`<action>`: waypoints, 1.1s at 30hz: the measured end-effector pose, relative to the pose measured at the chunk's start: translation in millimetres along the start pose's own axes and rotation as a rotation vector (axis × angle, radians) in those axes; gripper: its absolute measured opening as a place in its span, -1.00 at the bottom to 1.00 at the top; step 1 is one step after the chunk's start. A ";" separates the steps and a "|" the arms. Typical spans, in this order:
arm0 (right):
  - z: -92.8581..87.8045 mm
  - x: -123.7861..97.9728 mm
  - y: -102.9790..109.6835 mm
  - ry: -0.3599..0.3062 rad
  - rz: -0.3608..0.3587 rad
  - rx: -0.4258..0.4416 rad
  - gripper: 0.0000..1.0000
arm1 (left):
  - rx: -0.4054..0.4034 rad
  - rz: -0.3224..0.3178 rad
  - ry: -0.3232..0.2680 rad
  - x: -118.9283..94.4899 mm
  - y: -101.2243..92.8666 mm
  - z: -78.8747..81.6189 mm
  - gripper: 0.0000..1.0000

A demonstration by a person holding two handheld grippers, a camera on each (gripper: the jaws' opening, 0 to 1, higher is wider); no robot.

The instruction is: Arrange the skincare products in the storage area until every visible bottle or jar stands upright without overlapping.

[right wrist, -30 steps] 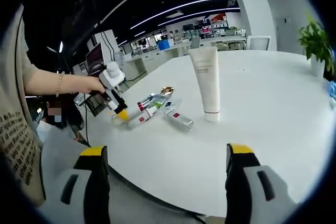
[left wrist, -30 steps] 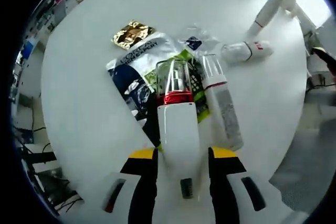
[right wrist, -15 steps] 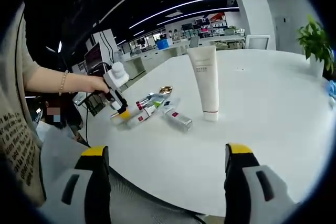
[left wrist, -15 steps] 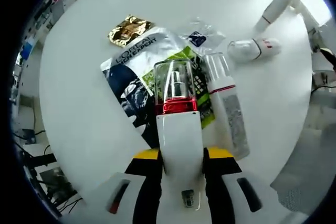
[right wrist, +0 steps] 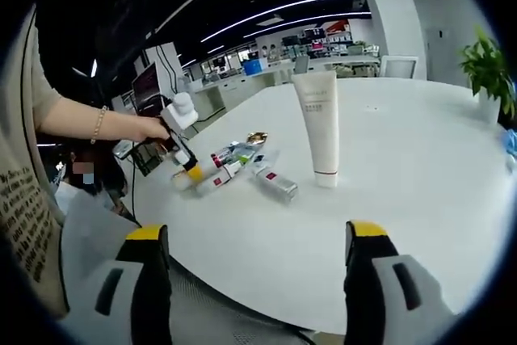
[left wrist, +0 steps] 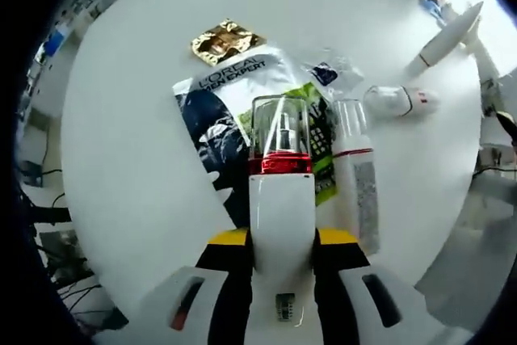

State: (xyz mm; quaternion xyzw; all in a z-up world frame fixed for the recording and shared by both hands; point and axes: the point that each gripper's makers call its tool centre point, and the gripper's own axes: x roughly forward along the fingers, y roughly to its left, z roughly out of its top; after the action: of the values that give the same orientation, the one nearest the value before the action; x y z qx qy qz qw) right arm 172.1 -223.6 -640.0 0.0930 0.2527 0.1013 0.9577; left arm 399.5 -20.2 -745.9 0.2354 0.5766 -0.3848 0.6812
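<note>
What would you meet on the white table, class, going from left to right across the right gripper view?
Left gripper holding a white bottle → small lying bottle with a red band → upright white tube → potted plant.

sachets point(left wrist: 242, 111): partly hidden under pump bottle point(left wrist: 280, 191) | far shelves point(right wrist: 323, 38): blurred

The left gripper view looks steeply down, close over the white tabletop point(left wrist: 121, 159), onto the sachets point(left wrist: 222, 111) and lying bottles. The right gripper view looks level across the tabletop point(right wrist: 404, 167) from its edge, farther back. Both share the upright white tube point(right wrist: 318, 123) point(left wrist: 444, 38) and the sachet cluster.
</note>
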 end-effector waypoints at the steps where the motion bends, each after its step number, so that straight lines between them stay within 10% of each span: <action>1: 0.0 -0.1 0.1 0.001 0.000 -0.005 0.80 | -0.002 -0.007 -0.004 0.2 3.3 1.5 -0.51; 19: 25.9 -2.7 21.4 -0.064 0.061 -0.039 0.79 | -0.253 -0.304 -0.269 -61.5 -38.3 0.9 -0.52; 33: 79.6 2.8 69.2 -0.240 0.276 0.158 0.69 | -0.310 -0.685 -0.492 -134.3 -136.7 7.9 -0.52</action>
State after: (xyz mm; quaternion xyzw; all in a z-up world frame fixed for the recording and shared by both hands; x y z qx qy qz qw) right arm 204.4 -166.5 -557.4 0.2129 0.1289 0.1995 0.9478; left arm 290.3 -73.3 -597.6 -0.1725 0.4929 -0.5416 0.6587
